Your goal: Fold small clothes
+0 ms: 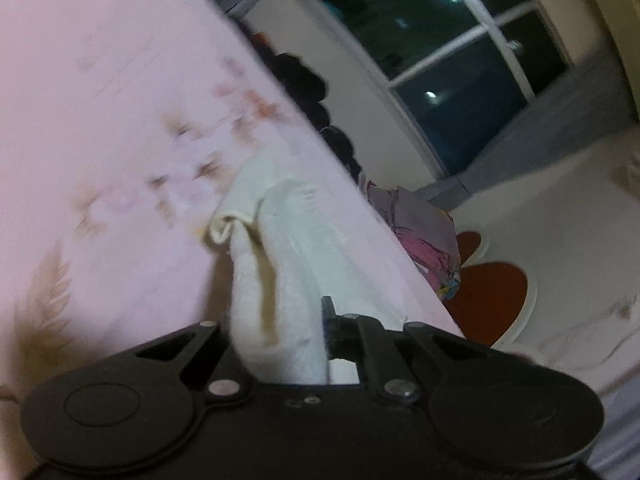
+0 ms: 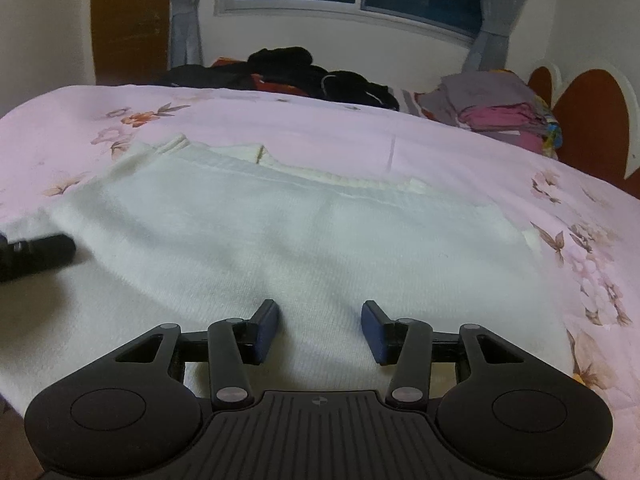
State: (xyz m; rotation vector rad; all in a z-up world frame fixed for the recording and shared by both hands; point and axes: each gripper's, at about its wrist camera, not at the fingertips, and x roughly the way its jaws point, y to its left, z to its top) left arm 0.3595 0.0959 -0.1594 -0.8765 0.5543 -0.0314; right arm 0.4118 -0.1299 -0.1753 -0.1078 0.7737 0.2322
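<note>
A white knit garment (image 2: 304,240) lies spread flat on the pink floral bed (image 2: 360,128), its ribbed hem toward the far edge and its long axis running side to side. The left tool (image 1: 326,332) is clenched on a bunched fold of the garment at its left side. The right tool (image 2: 320,330) hangs released above the near part of the cloth, jaws apart. Bare sheet lies beyond the hem; dark clothes (image 2: 320,76) and a folded pile (image 2: 500,108) line the far edge.
</note>
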